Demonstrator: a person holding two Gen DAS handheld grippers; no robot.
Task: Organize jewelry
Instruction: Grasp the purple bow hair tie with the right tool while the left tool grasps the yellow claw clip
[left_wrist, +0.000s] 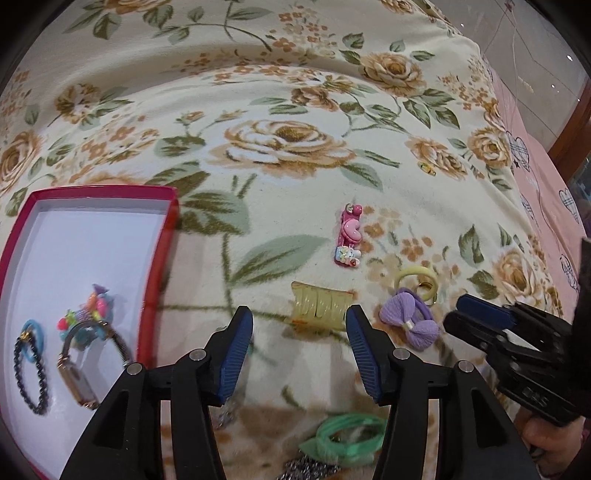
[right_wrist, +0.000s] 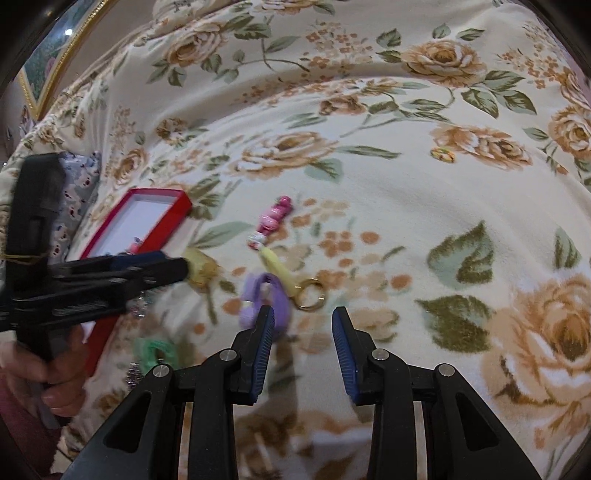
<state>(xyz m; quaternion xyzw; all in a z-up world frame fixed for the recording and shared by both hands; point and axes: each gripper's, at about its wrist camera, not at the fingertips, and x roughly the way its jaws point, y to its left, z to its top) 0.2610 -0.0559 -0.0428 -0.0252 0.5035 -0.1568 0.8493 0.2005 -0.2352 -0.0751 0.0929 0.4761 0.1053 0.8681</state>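
My left gripper (left_wrist: 299, 314) stands open just above the floral blanket, its tips on either side of the near edge of a translucent yellow claw clip (left_wrist: 319, 302). The pads do not touch the clip. To the left is a red box (left_wrist: 162, 258) holding a watch (left_wrist: 79, 380), a black bead bracelet (left_wrist: 31, 376), a blue hair tie and a colourful clip. My right gripper (right_wrist: 303, 314) is open with only blanket between its fingers. A purple bow hair tie (right_wrist: 264, 291) lies by its left finger. Beyond lie a gold ring (right_wrist: 312, 295), a yellow hair tie (right_wrist: 277, 269) and a pink hair clip (right_wrist: 273, 218).
A green hair tie (left_wrist: 347, 439) and a silver chain (left_wrist: 310, 469) lie close under the left gripper. A small yellow piece (left_wrist: 426, 168) rests farther back on the blanket. A pink sheet (left_wrist: 546, 192) borders the blanket at right. A hand (right_wrist: 55, 369) holds the left gripper.
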